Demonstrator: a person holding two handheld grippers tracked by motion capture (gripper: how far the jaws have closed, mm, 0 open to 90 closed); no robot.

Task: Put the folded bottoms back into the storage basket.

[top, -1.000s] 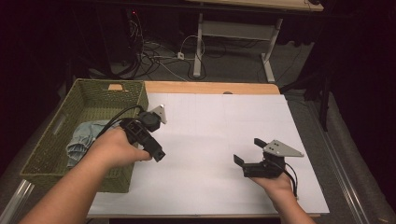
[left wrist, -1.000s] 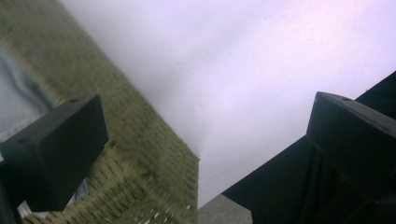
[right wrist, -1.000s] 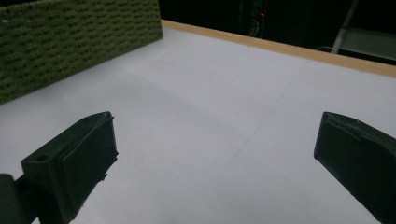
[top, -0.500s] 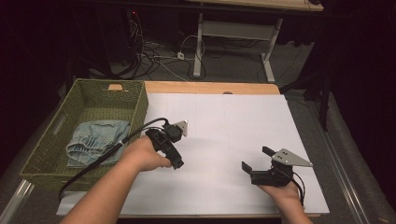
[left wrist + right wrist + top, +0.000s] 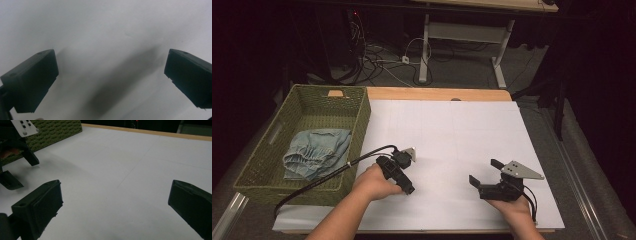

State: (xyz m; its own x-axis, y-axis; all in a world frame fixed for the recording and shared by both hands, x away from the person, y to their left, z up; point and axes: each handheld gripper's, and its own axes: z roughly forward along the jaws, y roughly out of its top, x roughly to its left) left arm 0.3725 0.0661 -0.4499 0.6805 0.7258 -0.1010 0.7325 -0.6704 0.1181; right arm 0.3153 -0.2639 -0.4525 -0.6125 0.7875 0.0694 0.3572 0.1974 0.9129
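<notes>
Resting near the table's front edge, both tongs are spread wide and carry nothing: left gripper (image 5: 404,170) just beside the basket (image 5: 357,107), right gripper (image 5: 486,172) toward the front right corner. The blue cloth (image 5: 316,152) lies in the basket at the table's left edge. Job looks done.

Dark room w/ grey floor (image 5: 462,75); tangled cables (image 5: 377,57) & white-legged desk (image 5: 462,35) behind the table (image 5: 452,92).

Dim room, bright white table (image 5: 452,130); soft shadows; left gripper view blurred, close up.
</notes>
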